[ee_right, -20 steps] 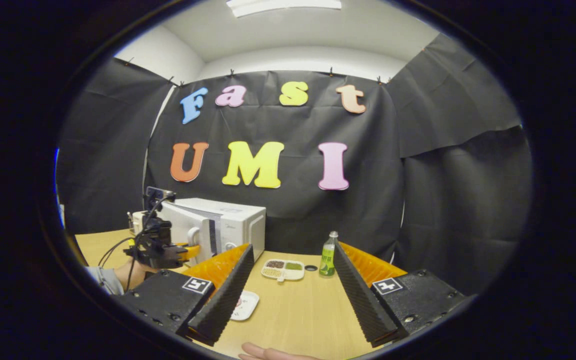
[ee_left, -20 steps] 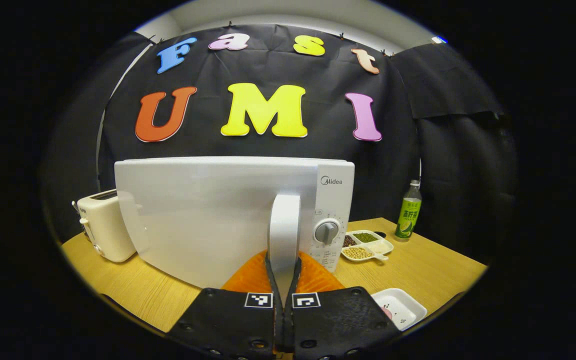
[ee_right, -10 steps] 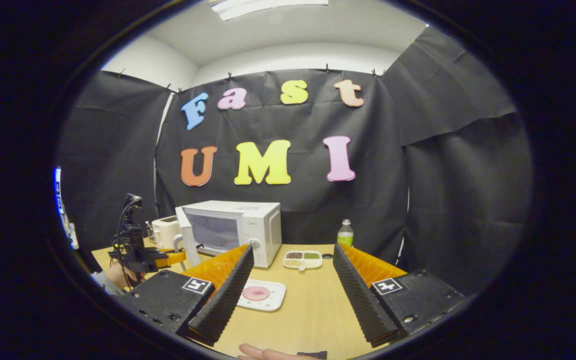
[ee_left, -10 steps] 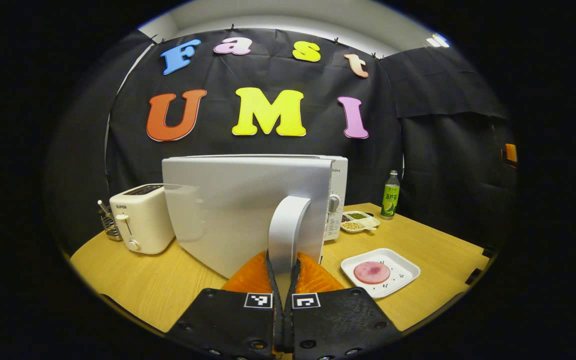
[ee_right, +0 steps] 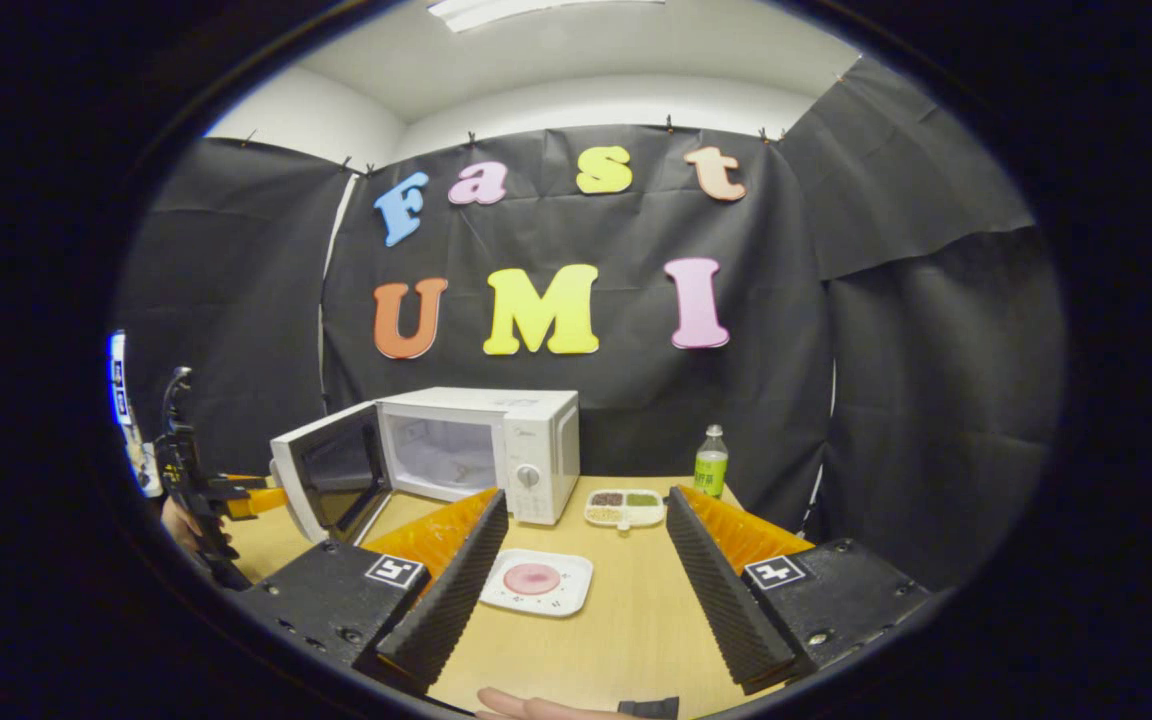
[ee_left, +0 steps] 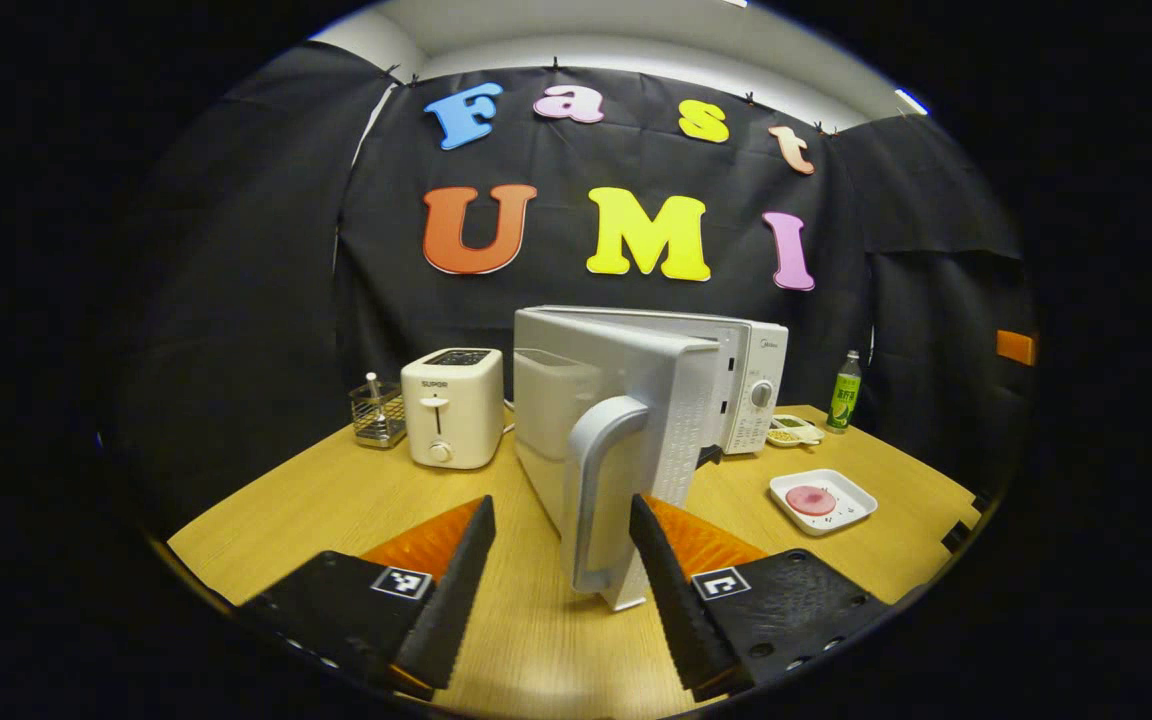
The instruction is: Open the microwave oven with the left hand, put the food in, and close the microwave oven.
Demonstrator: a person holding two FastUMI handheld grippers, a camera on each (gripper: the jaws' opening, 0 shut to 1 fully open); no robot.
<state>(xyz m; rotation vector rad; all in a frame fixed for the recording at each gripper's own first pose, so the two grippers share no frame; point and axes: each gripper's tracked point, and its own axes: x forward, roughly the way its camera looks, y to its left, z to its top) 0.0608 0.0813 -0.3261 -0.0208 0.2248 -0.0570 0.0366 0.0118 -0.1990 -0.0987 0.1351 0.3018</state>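
Now the opening step looks complete: the microwave [ee_right: 481,450] stands with its door [ee_left: 626,440] swung wide, the cavity exposed in the right gripper view. The left gripper [ee_left: 561,545] has its jaws spread apart, one on either side of the door handle [ee_left: 596,490] and touching nothing, so the handle is released. The right gripper [ee_right: 586,560] is likewise spread open and empty, hovering in front of the microwave. The food, a pink round slice [ee_right: 532,578], lies on a white square plate [ee_right: 561,600] in front of the microwave, just right of the open door. By judgement, the next move calls for the right gripper to descend on the plate's rim, close, and carry it level into the cavity past the door's edge. The table [ee_right: 626,630] is pale wood; left of the microwave stand a toaster [ee_left: 451,405] and a wire holder [ee_left: 376,415], right of it a divided dish [ee_right: 624,508] and a green bottle [ee_right: 710,475]. Black cloth walls the booth behind.
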